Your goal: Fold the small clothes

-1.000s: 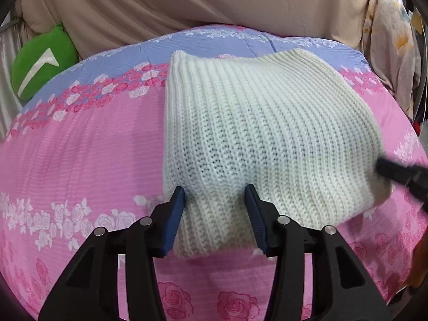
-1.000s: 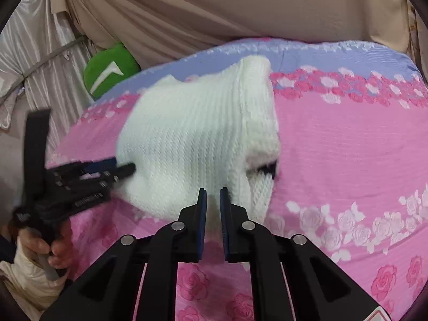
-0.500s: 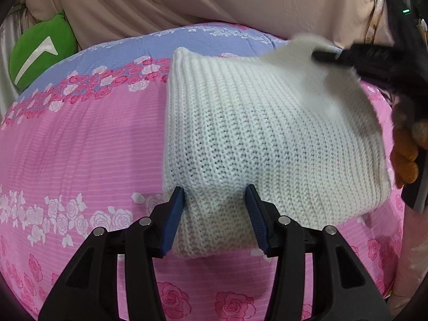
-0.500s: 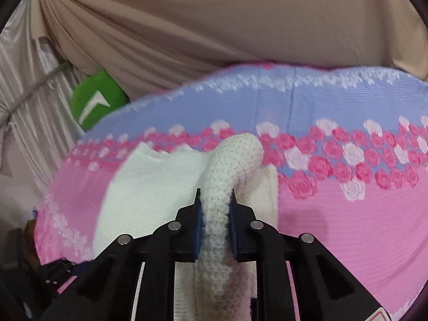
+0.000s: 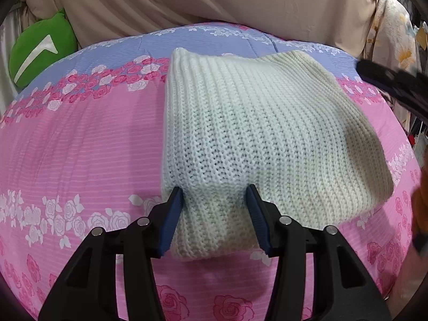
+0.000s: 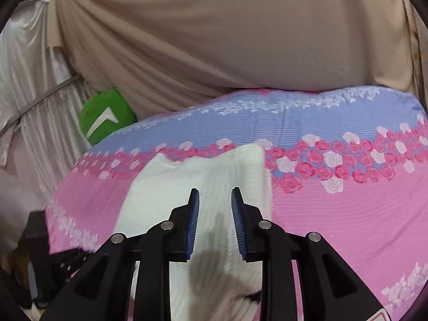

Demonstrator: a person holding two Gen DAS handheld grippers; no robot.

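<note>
what just changed: your right gripper [image 6: 215, 200] had a rolled edge of the white knit sweater [image 5: 267, 133] pinched half a second ago, carried over the top. Now that edge is out of it and the sweater lies flat again on the bed.

right fingers: opening right now, a clear gap between the blue pads, nothing between them. The knit you see through the gap is just lying below, not gripped.

left fingers: your left gripper [image 5: 215, 195] hasn't budged. Same spot as a second ago, pads [image 5: 174, 214] set wide and clamped on either side of the thick near corner of the sweater.

where the sweater is: on the pink and lilac rose bedspread [image 5: 80, 147], roughly mid-bed, a neat-ish folded block with its far edge reaching the lilac band. A green plush [image 5: 40, 48] sits off at the far left by the beige curtain [image 5: 214, 0], well apart from it.

what it means: looks to me like you just laid one fold over and let go, so that fold is done. The block looks fairly square from the left wrist view.

next, my guess: either one more fold from the corner your left is holding, or release it and call this piece finished.

watch out: thick knit springs back, so the top layer might creep when you let go.
</note>
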